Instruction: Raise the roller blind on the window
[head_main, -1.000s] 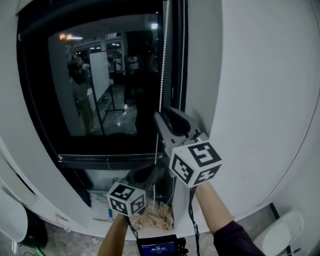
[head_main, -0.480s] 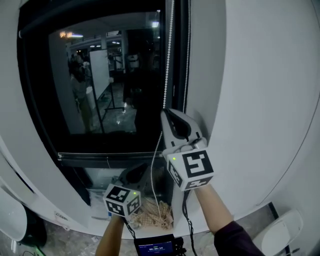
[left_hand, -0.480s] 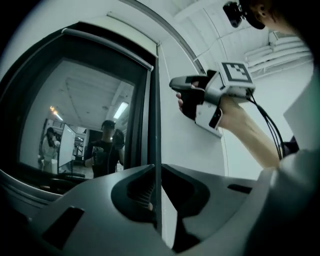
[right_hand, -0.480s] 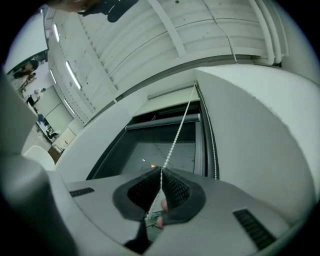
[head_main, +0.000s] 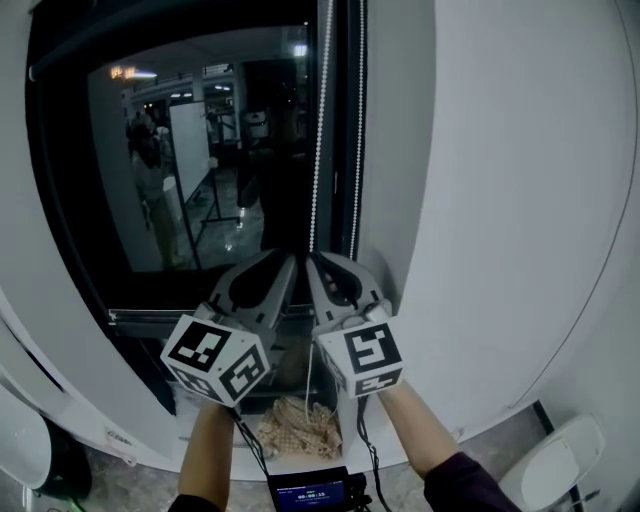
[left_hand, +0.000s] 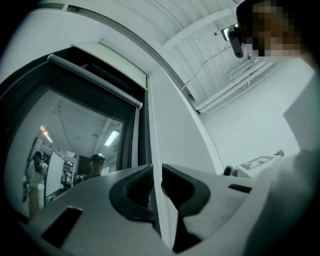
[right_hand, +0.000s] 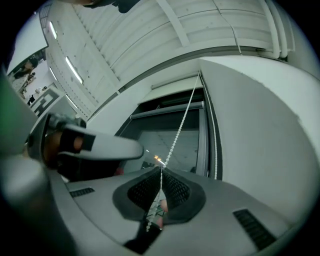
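A dark window (head_main: 200, 160) fills the left of the head view, its white bead chain (head_main: 316, 150) hanging down the right side of the frame with a second strand (head_main: 357, 150) beside it. My right gripper (head_main: 312, 262) points up and is shut on the bead chain (right_hand: 180, 120), which runs between its pads (right_hand: 150, 187). Close against its left side is my left gripper (head_main: 288, 262), also pointing up. Its jaws (left_hand: 157, 172) are shut with nothing seen between them. The roller blind's bar (left_hand: 95, 80) sits high near the window's top.
A white wall (head_main: 500, 200) curves away on the right of the window. A heap of pale wooden pegs (head_main: 300, 425) lies on the sill below my hands. A small screen (head_main: 310, 495) shows at the bottom edge and a white chair (head_main: 570, 460) at the lower right.
My left gripper has risen from low by the sill to beside the right one. The right gripper has come down a little, still holding the chain.
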